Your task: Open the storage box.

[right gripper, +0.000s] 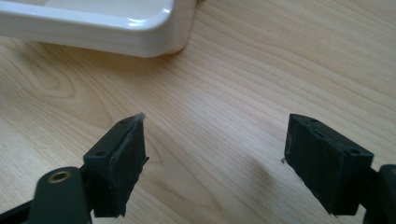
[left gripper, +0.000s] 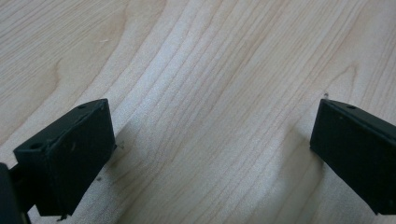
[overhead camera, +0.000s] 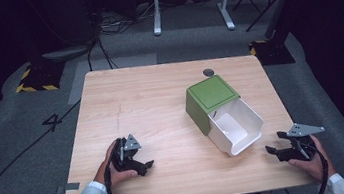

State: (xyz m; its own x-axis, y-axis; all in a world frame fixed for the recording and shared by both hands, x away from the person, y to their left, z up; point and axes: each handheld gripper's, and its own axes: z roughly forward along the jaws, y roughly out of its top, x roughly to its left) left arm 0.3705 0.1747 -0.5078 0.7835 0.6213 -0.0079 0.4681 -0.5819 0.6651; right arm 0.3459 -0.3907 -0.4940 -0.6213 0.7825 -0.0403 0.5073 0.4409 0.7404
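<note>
On the right half of the table (overhead camera: pixel 125 98) a green-and-white bin (overhead camera: pixel 222 113) is lying, mouth toward the empty, spread right gripper (overhead camera: pixel 279 149); it is judged light, rigid, slippery, best pinched at its rim; the left gripper (overhead camera: pixel 139 167) is spread too.

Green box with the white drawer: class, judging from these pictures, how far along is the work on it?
Done: the white drawer already stands pulled out of the green box. In hand: nothing; the left gripper and right gripper rest open on the table. Left: unclear, drawer looks empty.
</note>
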